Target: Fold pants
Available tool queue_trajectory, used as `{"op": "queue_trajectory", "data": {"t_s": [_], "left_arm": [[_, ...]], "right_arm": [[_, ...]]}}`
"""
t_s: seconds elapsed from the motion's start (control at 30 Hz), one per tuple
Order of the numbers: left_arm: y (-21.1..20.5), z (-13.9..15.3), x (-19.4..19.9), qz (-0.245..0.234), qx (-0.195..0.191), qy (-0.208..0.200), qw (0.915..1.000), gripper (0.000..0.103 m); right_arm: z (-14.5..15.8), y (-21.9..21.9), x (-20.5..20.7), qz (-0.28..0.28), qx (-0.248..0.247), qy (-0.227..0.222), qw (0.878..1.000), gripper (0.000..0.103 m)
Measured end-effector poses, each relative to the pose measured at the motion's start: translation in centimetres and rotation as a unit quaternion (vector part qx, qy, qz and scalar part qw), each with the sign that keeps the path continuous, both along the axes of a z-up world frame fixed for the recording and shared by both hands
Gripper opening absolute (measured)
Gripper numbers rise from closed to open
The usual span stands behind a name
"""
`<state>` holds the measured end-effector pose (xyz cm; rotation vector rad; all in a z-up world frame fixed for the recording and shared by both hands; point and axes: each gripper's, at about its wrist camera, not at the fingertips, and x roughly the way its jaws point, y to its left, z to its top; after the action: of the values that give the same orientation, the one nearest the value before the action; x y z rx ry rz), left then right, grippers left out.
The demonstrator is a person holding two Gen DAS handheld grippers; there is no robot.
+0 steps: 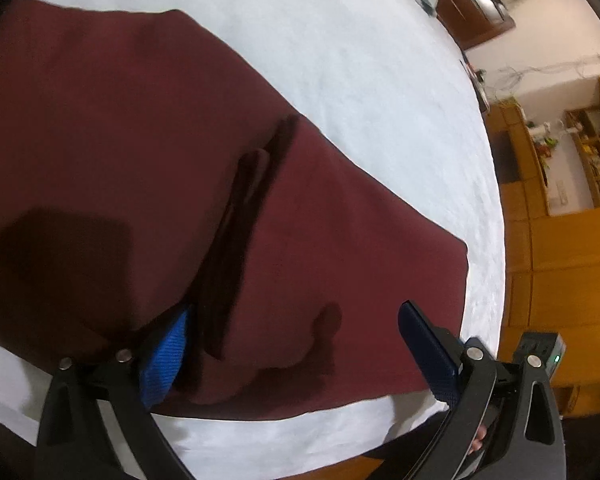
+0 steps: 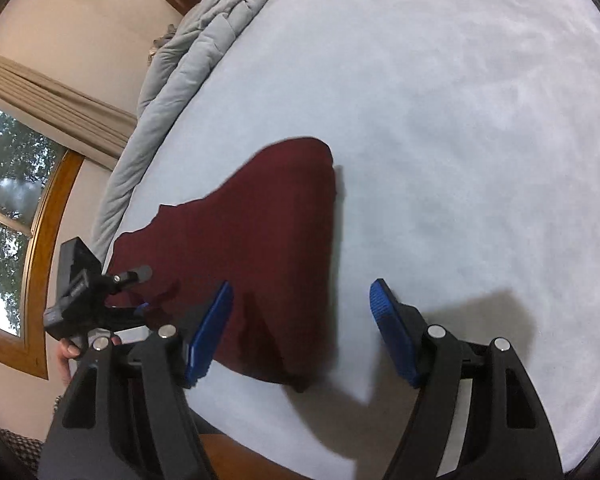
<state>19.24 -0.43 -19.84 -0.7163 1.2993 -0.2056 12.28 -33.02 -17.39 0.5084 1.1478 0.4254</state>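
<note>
A: Status. Pants (image 1: 148,152) lie flat on the white bed sheet (image 1: 360,80), near its front edge. Left gripper (image 1: 296,344) has its jaws spread above the cloth, nothing pinched. Right gripper (image 2: 300,332) is likewise wide apart and empty, over the pants' corner (image 2: 284,240).

B: Risks?

A: My read: the fabric is thin, soft and matte maroon, so a pad could catch only the top layer and the fold would peel apart. There's a raised dark ridge (image 1: 244,216) running through the middle; pressing a fold over it would leave a lump. The sheet is soft too, so a deep pinch could grab it along with the pants.

B: Shapes?

A: A broad flat panel with straight hems and one ragged, wavy edge (image 2: 168,216) on the window side. Pads (image 2: 212,332) are ribbed blue rubber.
</note>
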Motion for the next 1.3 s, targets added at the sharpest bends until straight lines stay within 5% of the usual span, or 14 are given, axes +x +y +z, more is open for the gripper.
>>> {"op": "queue_trajectory", "data": {"t_s": [0.07, 0.17, 0.23, 0.37, 0.63, 0.77, 0.87, 1.3], "left_arm": [[-0.4, 0.1, 0.0, 0.001, -0.015, -0.003, 0.9999, 0.095], [-1.2, -0.3, -0.2, -0.013, 0.006, 0.010, 0.9999, 0.045], [-1.8, -0.7, 0.0, -0.018, 0.017, 0.008, 0.9997, 0.035], [-1.9, -0.3, -0.2, -0.012, 0.031, -0.005, 0.9994, 0.030], [1.6, 5.0, -1.5, 0.011, 0.108, -0.089, 0.9902, 0.029], [3.9, 3.2, -2.0, 0.012, 0.150, -0.069, 0.9862, 0.029], [3.7, 0.5, -2.0, 0.012, 0.137, -0.045, 0.9894, 0.030], [3.0, 1.3, -1.9, 0.010, 0.145, -0.062, 0.9874, 0.033]], "right_arm": [[-0.7, 0.1, 0.0, 0.003, 0.012, 0.006, 1.000, 0.071], [-1.5, 0.0, 0.1, 0.007, 0.015, 0.013, 1.000, 0.071], [-1.5, 0.6, 0.6, 0.008, 0.019, 0.011, 1.000, 0.072], [-1.8, 0.1, 0.7, -0.001, 0.022, 0.014, 1.000, 0.072], [-1.6, -0.6, 0.3, -0.004, 0.031, 0.009, 0.999, 0.075], [-2.0, 0.6, 0.9, 0.015, 0.056, 0.021, 0.998, 0.075], [-2.0, 1.9, 1.9, 0.029, 0.067, 0.029, 0.997, 0.076], [-4.0, 5.8, 3.4, 0.078, 0.114, 0.068, 0.988, 0.075]]}}
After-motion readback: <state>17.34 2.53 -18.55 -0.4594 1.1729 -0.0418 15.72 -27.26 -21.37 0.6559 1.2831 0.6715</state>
